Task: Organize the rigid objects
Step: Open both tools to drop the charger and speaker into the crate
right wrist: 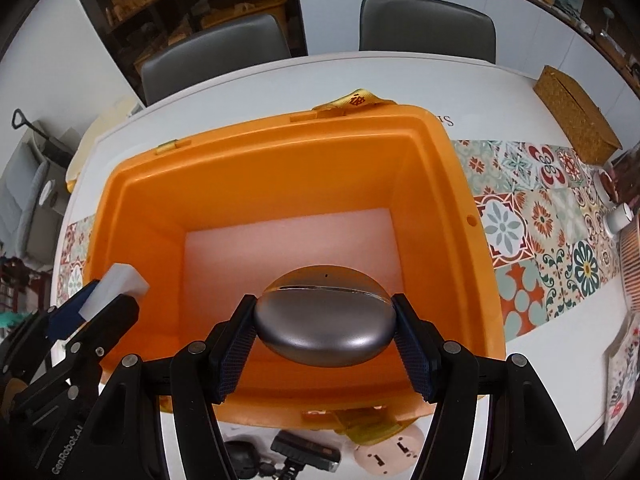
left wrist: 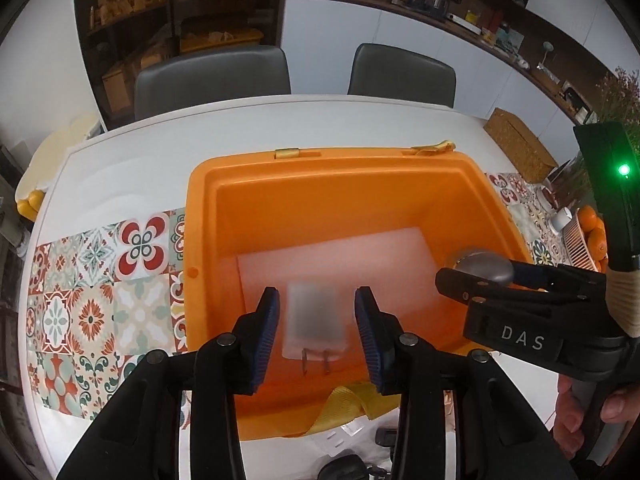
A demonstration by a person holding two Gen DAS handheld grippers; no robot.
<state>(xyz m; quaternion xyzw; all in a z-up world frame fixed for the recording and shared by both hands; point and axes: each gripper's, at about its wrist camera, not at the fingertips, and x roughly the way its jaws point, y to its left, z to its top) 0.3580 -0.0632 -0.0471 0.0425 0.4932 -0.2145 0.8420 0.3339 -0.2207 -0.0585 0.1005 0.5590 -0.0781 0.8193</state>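
Left wrist: left gripper slack, blurred white charger between 2 pads, gaps either side. Right gripper clamps grey oval case over orange bin.

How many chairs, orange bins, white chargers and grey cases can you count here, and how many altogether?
Chairs: 2
Orange bin: 1
White charger: 1
Grey case: 1
Total: 5

My white table w/ tiled runner, two grey chairs, dark shelving, white walls.
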